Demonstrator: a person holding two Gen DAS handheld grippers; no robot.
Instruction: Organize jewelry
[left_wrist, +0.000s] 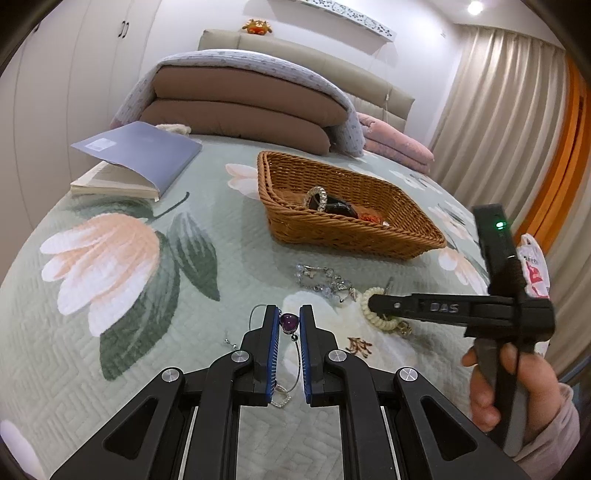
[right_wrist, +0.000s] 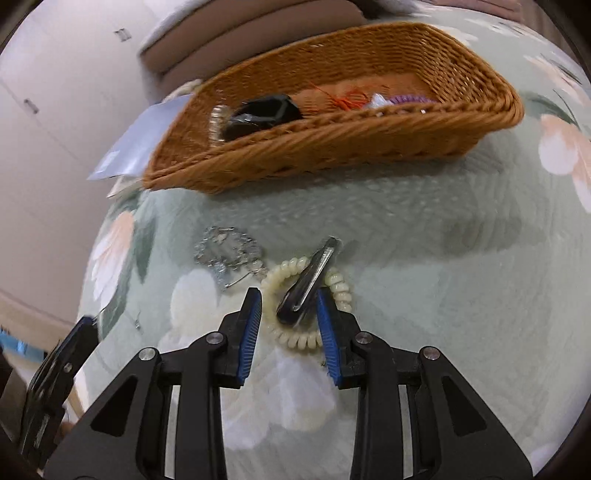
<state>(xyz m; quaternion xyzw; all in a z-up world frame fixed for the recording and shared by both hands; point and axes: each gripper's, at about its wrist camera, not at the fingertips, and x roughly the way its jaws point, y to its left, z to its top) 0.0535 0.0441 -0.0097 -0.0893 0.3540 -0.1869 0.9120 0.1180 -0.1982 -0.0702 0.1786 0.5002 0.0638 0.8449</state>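
On the floral bed quilt, my right claw straddled, not yet pinching, the black hair clip lying across the cream spiral hair tie; I judged squeezing the clip's middle safest. My left claw pinched the purple-stone bangle.

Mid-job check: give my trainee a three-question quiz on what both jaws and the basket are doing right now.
1. True or false: the left gripper is shut on the purple stone pendant.
2. What lies between the right gripper jaws? A) cream coil hair tie and dark clip B) a book C) nothing
3. Fill in: the crystal bracelet lies ___ the wicker basket.

Key: 1 true; 2 A; 3 outside.
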